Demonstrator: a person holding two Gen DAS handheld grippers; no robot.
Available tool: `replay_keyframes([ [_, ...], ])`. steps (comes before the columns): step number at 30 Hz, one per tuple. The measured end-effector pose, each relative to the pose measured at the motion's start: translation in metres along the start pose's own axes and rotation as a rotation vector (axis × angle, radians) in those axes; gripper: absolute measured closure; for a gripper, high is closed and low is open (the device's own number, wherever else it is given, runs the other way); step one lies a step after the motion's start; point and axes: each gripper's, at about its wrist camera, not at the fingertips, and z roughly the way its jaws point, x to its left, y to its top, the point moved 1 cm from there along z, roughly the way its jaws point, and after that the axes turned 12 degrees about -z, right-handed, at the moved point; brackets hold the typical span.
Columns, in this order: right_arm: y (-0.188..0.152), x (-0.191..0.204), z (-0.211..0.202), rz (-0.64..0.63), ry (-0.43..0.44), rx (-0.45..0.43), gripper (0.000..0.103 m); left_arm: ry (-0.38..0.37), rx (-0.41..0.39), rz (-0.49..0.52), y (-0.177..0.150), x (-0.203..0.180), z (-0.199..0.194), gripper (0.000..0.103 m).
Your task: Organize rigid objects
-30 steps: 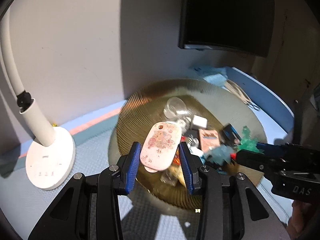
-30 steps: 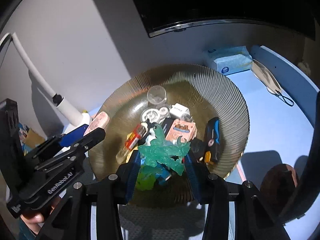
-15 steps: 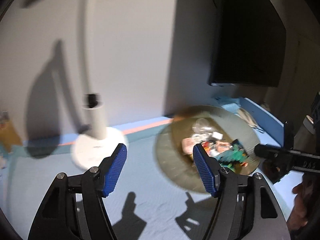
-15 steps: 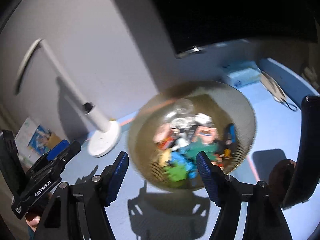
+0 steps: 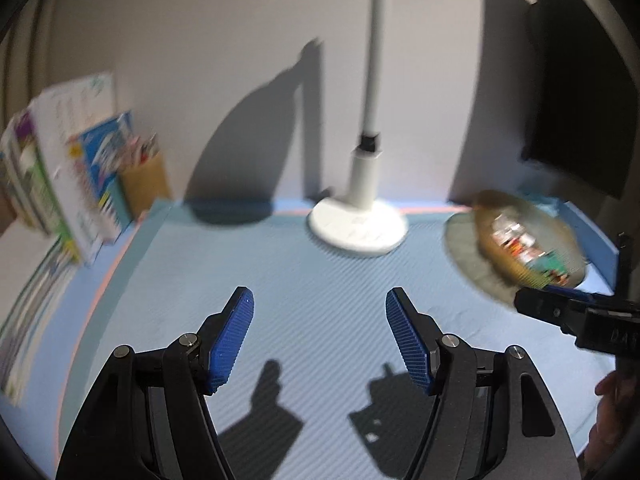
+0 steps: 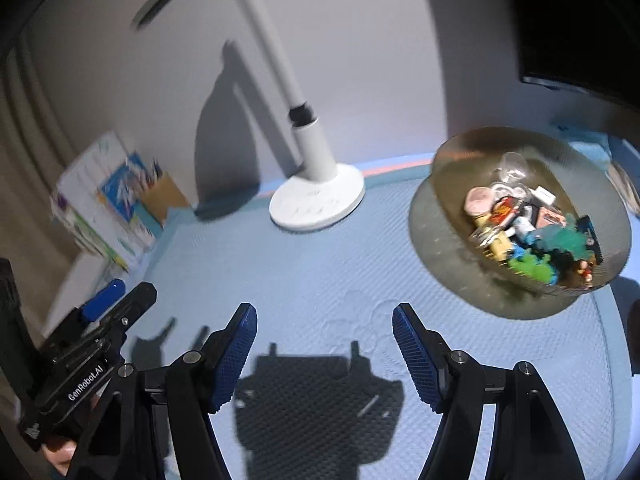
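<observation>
Hovering over the blue mat point(image 5: 320, 280), left gripper point(image 5: 319, 336) and right gripper point(image 6: 324, 354) have fingers spread, empty; the toy-filled glass bowl point(image 6: 452, 184) sits far right beside the lamp point(image 6: 316, 200).

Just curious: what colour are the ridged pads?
Blue pads, clearest in the right wrist view.

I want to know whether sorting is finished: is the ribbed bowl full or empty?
Holding things: the ribbed bowl has a heap of small items across its bottom, though not up to the rim.
</observation>
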Motion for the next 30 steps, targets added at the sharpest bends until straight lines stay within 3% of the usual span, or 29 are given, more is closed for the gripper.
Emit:
replay_keyframes([
  [5, -0.029, 0.025, 0.037, -0.128, -0.138, 0.032, 0.034, 0.048, 0.087, 0.015, -0.037, 0.006, 0.034, 0.036],
  [11, -0.053, 0.029, 0.063, -0.195, -0.176, 0.040, 0.034, 0.065, 0.114, 0.019, -0.059, 0.002, 0.052, 0.036],
  [23, -0.058, 0.012, 0.063, -0.094, -0.175, 0.013, 0.033, 0.078, 0.135, 0.008, -0.064, 0.004, 0.059, 0.036],
  [30, -0.057, 0.009, 0.057, -0.079, -0.199, -0.013, 0.023, 0.057, 0.160, -0.026, -0.063, 0.010, 0.062, 0.036],
])
